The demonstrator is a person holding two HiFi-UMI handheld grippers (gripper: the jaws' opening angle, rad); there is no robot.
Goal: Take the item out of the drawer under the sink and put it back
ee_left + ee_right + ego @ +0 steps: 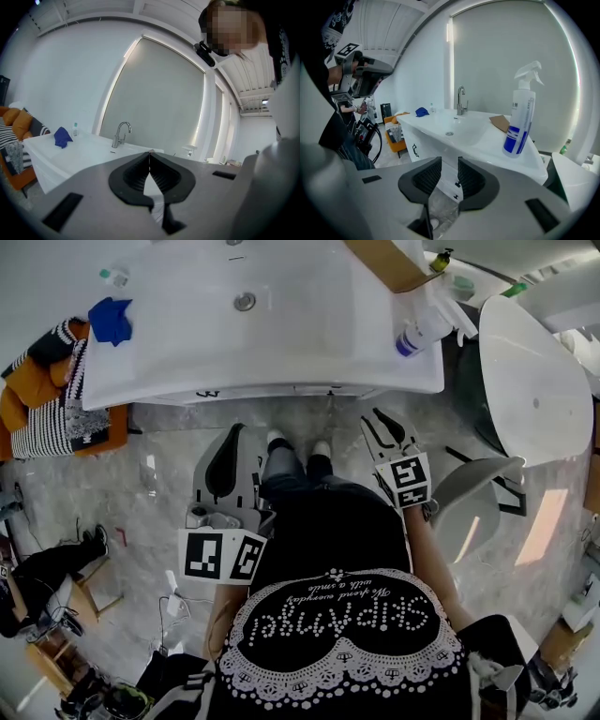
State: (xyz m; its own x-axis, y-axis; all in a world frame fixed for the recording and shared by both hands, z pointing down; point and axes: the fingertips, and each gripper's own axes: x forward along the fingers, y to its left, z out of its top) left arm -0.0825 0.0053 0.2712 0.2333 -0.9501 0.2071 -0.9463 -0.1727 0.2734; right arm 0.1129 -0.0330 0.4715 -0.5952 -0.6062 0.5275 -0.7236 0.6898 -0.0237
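White vanity, sink basin on top, the person standing square in front of it. The drawer front below the basin is closed, and the item is in no view; I judge it is still inside. The right gripper has its jaws spread with nothing between them, and a small dark drawer handle shows beyond the gap, not yet reached. The left gripper has its tips pressed together and empty, held off to the side and aimed over the countertop. Step in hand, by my reading: opening the drawer, so the task has barely begun. To do it well, keep the handle centred in the gap, close only once both pads flank it, then pull straight out and level so the drawer does not rack. The left gripper would need to open before it can take the item. Writing: the spray bottle on the counter carries a blue label, print too small to read. The shirt print, upside down in the head view, reads roughly "SkipAngel" with a script line ending "with a smile". The gripper cubes bear black-and-white square markers only.
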